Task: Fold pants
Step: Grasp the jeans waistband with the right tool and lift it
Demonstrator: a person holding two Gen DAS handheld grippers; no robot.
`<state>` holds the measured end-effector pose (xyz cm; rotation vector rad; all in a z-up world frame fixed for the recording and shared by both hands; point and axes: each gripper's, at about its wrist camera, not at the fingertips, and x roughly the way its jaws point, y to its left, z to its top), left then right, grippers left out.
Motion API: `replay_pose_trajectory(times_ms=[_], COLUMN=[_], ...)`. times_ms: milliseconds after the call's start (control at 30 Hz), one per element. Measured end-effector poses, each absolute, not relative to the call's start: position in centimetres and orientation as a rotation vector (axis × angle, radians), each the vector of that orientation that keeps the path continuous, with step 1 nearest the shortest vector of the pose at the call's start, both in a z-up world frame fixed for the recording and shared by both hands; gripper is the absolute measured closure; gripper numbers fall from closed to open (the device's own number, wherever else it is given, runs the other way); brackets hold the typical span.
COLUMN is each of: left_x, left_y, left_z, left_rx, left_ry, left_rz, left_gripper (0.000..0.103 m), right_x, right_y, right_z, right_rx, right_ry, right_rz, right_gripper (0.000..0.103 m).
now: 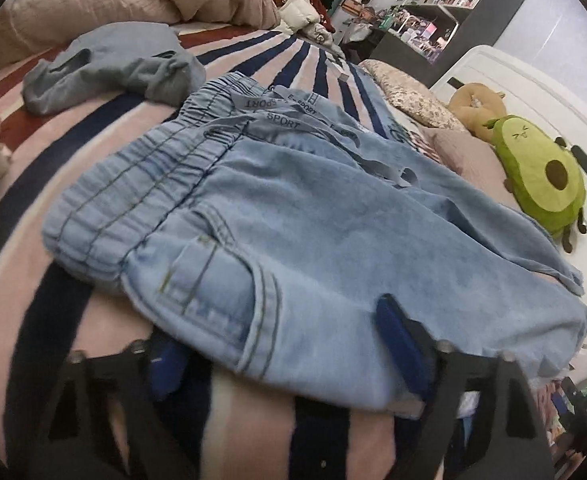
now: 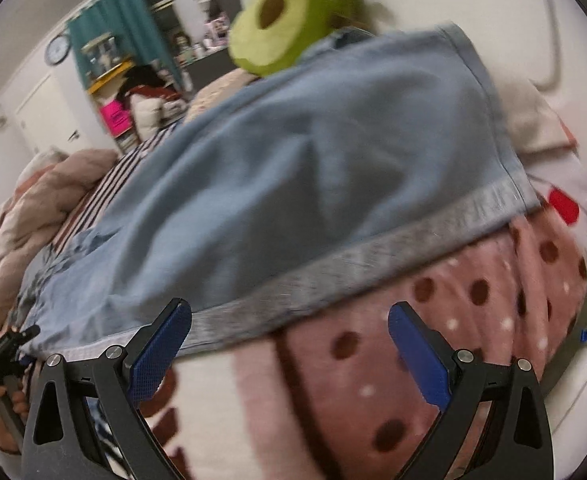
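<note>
Both wrist views sit low and close over the bed. The left faces the pants waistband, the right their hem; both share the avocado plush.

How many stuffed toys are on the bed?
2. The green avocado plush lies on the white cover at the far side of the jeans. A tan plush sits just behind it, touching it. More could be hidden behind the bedding.

Printed text: "SPORT", repeated along the drawstring at the waistband of the denim pants.
</note>
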<state>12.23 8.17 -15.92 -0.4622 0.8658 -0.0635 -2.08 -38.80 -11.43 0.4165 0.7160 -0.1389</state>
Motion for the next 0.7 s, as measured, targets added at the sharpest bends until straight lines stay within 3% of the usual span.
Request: replay_pose_trajectory(times_ms=[100, 133, 200, 300, 467, 533, 600, 700], left_x=[13.1, 13.2, 13.0, 12.4, 11.1, 10.8, 10.6, 10.1], left_y=[8.0, 8.0, 8.0, 8.4, 8.9, 8.8, 8.8, 9.3], left_z=[-16.0, -16.0, -15.6, -15.2, -13.7, -12.9, -12.2, -11.3], left_rx=[-0.470, -0.466, -0.441, -0.440, -0.450, -0.433, -0.417, -0.409], left_ry=[0.884, 0.887, 0.888, 0.869, 0.798, 0.764, 0.743, 0.712], left_rz=[-0.069, -0.072, -0.063, -0.075, -0.024, -0.006, 0.002, 0.016], left_gripper=[0.064, 0.066, 0.081, 0.090, 0.094, 0.094, 0.094, 0.095], right_x=[-1.7, -1.3, -0.6, 0.0, -0.5, -0.7, -0.8, -1.3], right_y=[-40.7, -41.4, -42.2, -43.5, -45.7, -46.6, -47.4, -47.8], right_z=[-12.7, -13.2, -13.7, -13.9, -13.9, -13.7, -13.4, -13.2], right_rx=[0.458, 0.478, 0.488, 0.485, 0.561, 0.573, 0.585, 0.602], right_ry=[0.712, 0.710, 0.694, 0.656, 0.535, 0.503, 0.492, 0.509], right_rz=[-0.152, -0.157, -0.192, -0.217, -0.181, -0.184, -0.181, -0.164], right_gripper=[0.005, 0.007, 0.015, 0.015, 0.017, 0.025, 0.039, 0.042])
